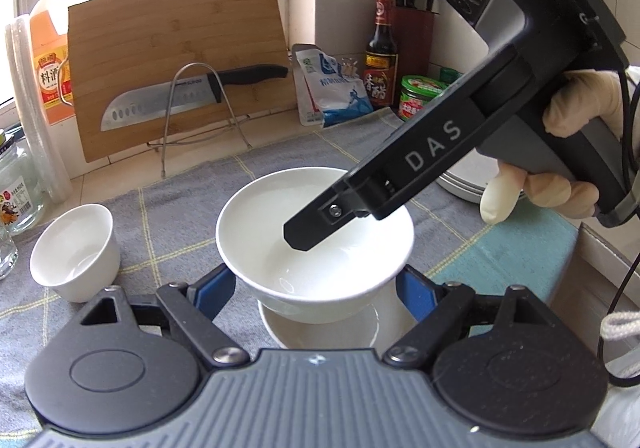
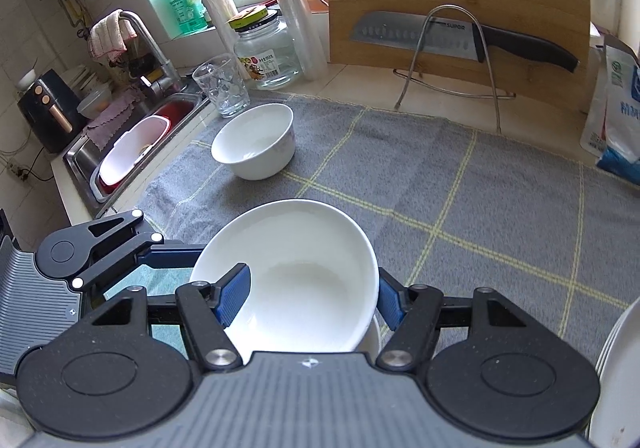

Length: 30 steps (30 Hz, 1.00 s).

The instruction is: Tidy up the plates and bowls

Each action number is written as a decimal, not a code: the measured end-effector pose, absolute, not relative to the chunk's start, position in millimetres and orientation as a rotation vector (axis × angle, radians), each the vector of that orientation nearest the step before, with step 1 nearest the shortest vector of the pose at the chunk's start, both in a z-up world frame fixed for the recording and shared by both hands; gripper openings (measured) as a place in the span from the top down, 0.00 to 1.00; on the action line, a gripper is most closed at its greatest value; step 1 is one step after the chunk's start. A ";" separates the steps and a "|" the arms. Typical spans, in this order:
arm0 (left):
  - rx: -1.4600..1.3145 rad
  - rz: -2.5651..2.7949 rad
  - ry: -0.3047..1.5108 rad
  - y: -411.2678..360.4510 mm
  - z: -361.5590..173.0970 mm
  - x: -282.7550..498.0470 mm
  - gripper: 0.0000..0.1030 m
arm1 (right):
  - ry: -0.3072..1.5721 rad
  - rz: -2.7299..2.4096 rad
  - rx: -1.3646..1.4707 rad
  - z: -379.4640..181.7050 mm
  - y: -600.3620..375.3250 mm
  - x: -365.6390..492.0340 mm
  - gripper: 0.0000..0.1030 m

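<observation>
- Bowl (image 2: 296,280), wide and white, sits in the middle of the grey checked cloth (image 2: 460,184) on the surface, resting on something white beneath it, apparently a second dish (image 1: 320,328); I cannot tell whether it is seated flat or a little raised.
- Right tool (image 2: 312,298) straddles the near rim: one blue pad (image 2: 234,294) lies inside the bowl against the wall, the other outside it. The jaws look closed on the rim, though the contact itself is partly hidden.
- Left tool (image 1: 316,290) has its jaws spread wide to either side of the bowl, apart from it and gripping nothing.
- A smaller bowl (image 2: 256,140) stands well apart toward the sink (image 2: 132,152), and a stack of plates (image 1: 464,184) shows at the edge behind the right tool.
- To do this step well, I judge the rim pinch should be kept firm and the bowl level, since glazed ware slips easily from a one-sided grip.
- Any lift or lowering should go straight and slow, so the dish below is not dragged or knocked.
- The left tool could steady the opposite side before anything is released.
</observation>
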<state>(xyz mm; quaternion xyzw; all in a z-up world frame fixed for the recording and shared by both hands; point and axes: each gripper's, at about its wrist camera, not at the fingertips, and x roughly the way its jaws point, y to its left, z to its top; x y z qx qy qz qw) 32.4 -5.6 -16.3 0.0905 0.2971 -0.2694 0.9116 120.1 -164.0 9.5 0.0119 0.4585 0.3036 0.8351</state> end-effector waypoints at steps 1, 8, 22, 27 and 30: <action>0.187 -0.559 0.617 -5.9 -17.0 32.1 0.16 | 0.971 0.640 0.025 8.8 -164.5 118.2 0.31; 0.197 -0.586 0.655 -7.8 -23.6 28.3 0.16 | 0.997 0.623 0.041 -1.2 -167.5 108.4 0.31; 0.211 -0.613 0.707 -8.5 -32.8 29.2 0.16 | 1.021 0.595 0.016 -14.4 -161.8 103.4 0.31; 0.213 -0.616 0.716 -8.9 -34.8 31.2 0.15 | 1.022 0.591 0.017 -15.5 -161.7 104.0 0.30; 0.213 -0.619 0.722 -8.4 -37.5 33.8 0.15 | 1.019 0.593 0.008 -15.1 -159.9 104.4 0.28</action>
